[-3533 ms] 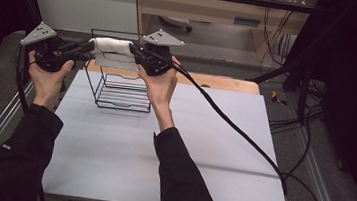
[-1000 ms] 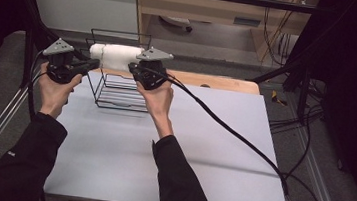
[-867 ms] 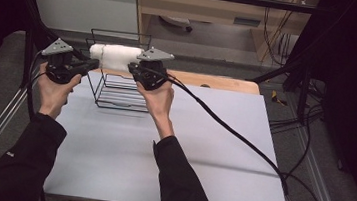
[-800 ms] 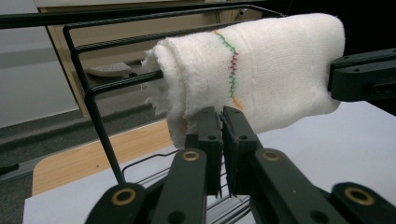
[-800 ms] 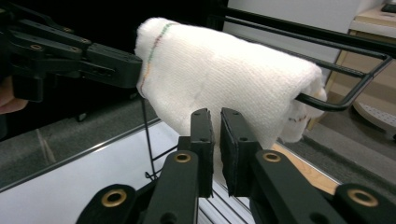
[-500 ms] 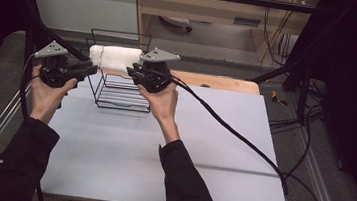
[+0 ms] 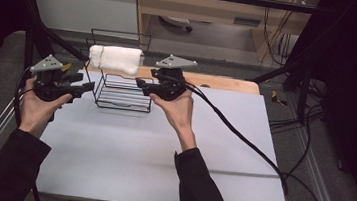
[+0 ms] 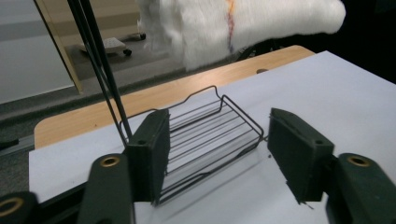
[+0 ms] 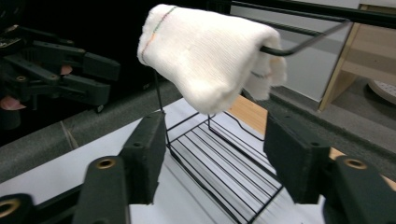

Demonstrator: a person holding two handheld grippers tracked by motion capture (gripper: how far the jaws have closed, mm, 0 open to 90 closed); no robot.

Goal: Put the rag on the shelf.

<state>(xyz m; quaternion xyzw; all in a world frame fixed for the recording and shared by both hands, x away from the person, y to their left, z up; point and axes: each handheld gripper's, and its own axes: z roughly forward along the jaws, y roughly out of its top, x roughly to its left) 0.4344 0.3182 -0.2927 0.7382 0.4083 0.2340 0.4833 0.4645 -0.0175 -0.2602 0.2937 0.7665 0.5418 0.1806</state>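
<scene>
We hold a gripper in each hand over a white table (image 7: 159, 164). A black wire rack (image 7: 123, 93) stands at the far left part of the table, close to the wooden strip (image 7: 228, 82) along the far edge. A fluffy white towel (image 7: 116, 58) hangs over the top bar of the rack, up high above the rack's wire floor. It is folded over the bar and droops down on both sides. Near one end of the towel we see a thin colored stripe. Our left gripper (image 7: 83, 88) is just to the left of the rack, and its tips point toward the rack. Its jaws have just been opening, and now they stand apart with nothing between them. In the left gripper view we see the rack's floor through the gap, with the towel (image 8: 243, 23) higher up and farther away. Our right gripper (image 7: 143, 83) is just to the right of the rack, near the towel but not touching it. Its jaws have also just been opening, and they are apart with nothing held. In the right gripper view the towel (image 9: 210, 56) hangs above the gap and the rack (image 9: 224, 158) sits below it. The left gripper (image 9: 93, 79) shows far off on the left there, maybe a bit lower than the towel, but it is dark and hard to tell.
</scene>
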